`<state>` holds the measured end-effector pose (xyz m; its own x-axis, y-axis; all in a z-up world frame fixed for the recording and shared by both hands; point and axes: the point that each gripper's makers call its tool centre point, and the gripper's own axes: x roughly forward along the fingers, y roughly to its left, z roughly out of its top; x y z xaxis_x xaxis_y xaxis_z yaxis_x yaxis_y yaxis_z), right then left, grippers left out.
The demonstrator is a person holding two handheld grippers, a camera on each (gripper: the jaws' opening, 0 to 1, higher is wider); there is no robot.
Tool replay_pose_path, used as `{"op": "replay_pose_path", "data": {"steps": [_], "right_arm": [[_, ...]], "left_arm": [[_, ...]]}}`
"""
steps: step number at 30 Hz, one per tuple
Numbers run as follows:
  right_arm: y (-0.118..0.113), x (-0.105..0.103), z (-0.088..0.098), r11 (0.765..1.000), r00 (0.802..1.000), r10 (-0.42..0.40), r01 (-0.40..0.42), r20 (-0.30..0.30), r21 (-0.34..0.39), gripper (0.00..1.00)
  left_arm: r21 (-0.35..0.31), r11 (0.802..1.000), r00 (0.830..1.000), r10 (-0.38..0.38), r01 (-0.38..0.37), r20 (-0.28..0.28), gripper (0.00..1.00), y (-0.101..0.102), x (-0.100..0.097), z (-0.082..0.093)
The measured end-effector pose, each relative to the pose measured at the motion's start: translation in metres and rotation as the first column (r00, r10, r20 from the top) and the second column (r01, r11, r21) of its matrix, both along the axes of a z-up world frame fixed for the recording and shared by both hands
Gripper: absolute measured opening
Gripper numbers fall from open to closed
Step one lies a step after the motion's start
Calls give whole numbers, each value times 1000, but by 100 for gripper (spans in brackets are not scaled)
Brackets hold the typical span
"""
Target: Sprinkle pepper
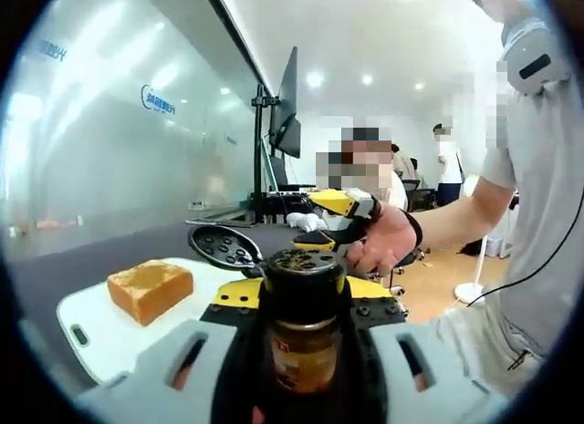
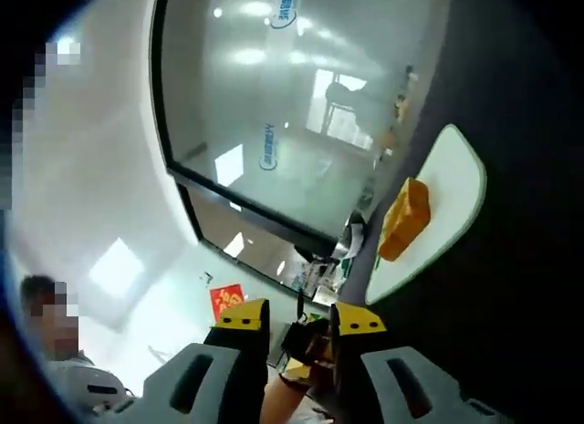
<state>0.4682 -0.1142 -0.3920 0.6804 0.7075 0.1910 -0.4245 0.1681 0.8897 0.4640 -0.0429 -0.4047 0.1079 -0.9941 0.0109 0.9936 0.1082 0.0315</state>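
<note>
Between the left gripper's point(image 1: 297, 328) jaws stands the pepper jar point(image 1: 301, 337), a dark-capped bottle held upright, the jaws closed snug against its sides. Its flip lid point(image 1: 224, 246) hangs open to one side, so the shaker holes on top are exposed. Just past the jar, low on the dark table point(image 1: 55, 274), lies a white cutting board point(image 1: 105, 337) with a block of toast point(image 1: 151, 290) on it. The right gripper point(image 1: 333, 225), held in a person's hand point(image 1: 379, 243), sits close behind the jar top.

In the right gripper view, the jaws of the right gripper point(image 2: 297, 337) stand a little apart with something dark between them; I cannot tell whether they actually pinch it.

The risk I see is in the tilt: the jar is not yet over the toast, so tipping it here would scatter pepper onto the board or table. A smooth jar could also slip in the jaws when inverted, and the dangling lid could swing back over the holes.
</note>
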Motion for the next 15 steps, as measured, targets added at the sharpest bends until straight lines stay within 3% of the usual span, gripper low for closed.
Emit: {"op": "replay_pose_path", "data": {"steps": [4, 10, 12, 15], "right_arm": [[2, -3, 1, 999, 1000, 6, -6, -12, 41, 23], [4, -7, 2, 998, 1000, 24, -23, -17, 53, 23], [2, -6, -2, 998, 999, 23, -22, -26, 56, 23], [-1, -4, -2, 997, 999, 11, -8, -37, 72, 22]], "left_arm": [[-28, 999, 999, 19, -20, -39, 21, 3, 7, 1], [-7, 999, 999, 32, -32, -31, 21, 4, 7, 3], [14, 998, 998, 62, -62, 0, 21, 4, 12, 3], [-2, 998, 998, 67, -67, -2, 21, 4, 13, 10]]}}
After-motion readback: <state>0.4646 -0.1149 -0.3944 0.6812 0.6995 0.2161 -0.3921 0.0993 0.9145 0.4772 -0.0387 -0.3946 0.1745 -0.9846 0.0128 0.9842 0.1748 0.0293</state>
